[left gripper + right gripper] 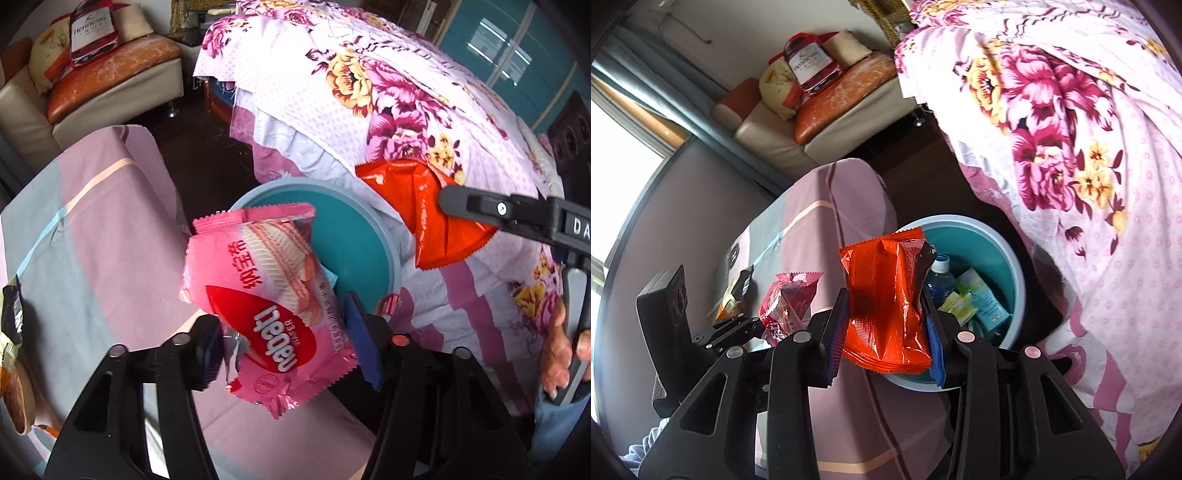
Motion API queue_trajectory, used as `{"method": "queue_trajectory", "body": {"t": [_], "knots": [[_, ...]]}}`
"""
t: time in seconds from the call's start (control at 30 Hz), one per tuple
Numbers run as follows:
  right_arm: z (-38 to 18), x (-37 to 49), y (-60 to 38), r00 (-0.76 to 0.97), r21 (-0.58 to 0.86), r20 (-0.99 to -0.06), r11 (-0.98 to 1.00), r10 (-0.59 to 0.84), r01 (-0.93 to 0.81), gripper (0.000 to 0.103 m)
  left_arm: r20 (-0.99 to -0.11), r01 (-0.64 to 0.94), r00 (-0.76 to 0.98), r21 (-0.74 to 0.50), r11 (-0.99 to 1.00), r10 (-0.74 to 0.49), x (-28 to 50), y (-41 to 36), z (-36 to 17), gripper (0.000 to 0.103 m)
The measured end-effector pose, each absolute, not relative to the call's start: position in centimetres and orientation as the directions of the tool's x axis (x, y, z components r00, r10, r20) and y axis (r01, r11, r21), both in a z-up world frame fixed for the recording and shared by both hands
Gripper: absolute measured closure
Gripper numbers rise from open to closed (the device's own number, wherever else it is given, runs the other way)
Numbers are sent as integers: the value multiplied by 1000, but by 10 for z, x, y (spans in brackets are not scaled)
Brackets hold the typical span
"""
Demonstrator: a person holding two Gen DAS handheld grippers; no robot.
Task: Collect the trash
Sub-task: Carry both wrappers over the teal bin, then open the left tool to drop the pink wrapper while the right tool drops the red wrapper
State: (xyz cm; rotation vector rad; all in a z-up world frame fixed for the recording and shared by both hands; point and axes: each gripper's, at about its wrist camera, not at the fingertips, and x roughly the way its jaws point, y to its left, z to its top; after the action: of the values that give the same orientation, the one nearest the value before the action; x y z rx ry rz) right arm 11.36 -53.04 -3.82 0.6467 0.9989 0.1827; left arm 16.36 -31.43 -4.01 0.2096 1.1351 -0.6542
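- The left gripper [282, 341] is closed on a pink wafer wrapper [266, 299]; its blue-padded fingers [364, 343] are pressed against the two sides of the wrapper's near half.
- The wrapper is held tilted in the air, its far end over the near-left rim of the teal trash bin [362, 236].
- The right gripper [884, 330] is clamped on an orange-red snack wrapper [886, 295], which is pinched between the blue pads of the fingers [836, 332], only narrowly apart.
- In the right wrist view, that wrapper is held upright at the near-left rim of the trash bin [1012, 258]; in the left wrist view it [424, 214] is seen to the right of the bin, in front of the floral sheet [388, 92].
- A blue-capped bottle [940, 280] and green and teal packets [975, 299] are seen lying inside the bin.
- A striped pink cloth [103, 229] is spread over the bench to the left of the bin; a dark and tan packet [13, 332] lies at its left edge.
- A cushioned seat [812, 122] with a Hennessy bag [809, 62] stands far left.
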Motion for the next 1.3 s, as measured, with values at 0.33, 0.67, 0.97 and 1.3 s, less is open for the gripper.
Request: {"method": "queue_trajectory", "body": {"t": [0.33, 0.67, 0.97, 1.3], "knots": [[-49, 117, -537, 528, 570, -742, 803, 413, 174, 66, -892, 554, 277, -156, 818, -357, 169, -313, -47, 15], [-55, 121, -531, 508, 547, -765, 815, 395, 189, 65, -898, 528, 242, -195, 826, -367, 165, -298, -56, 14], [-56, 125, -523, 501, 503, -791, 840, 352, 204, 37, -898, 491, 241, -215, 844, -369, 166, -278, -58, 13], [-56, 122, -521, 478, 488, -811, 840, 336, 237, 27, -893, 460, 248, -233, 857, -376, 161, -257, -56, 13]]}}
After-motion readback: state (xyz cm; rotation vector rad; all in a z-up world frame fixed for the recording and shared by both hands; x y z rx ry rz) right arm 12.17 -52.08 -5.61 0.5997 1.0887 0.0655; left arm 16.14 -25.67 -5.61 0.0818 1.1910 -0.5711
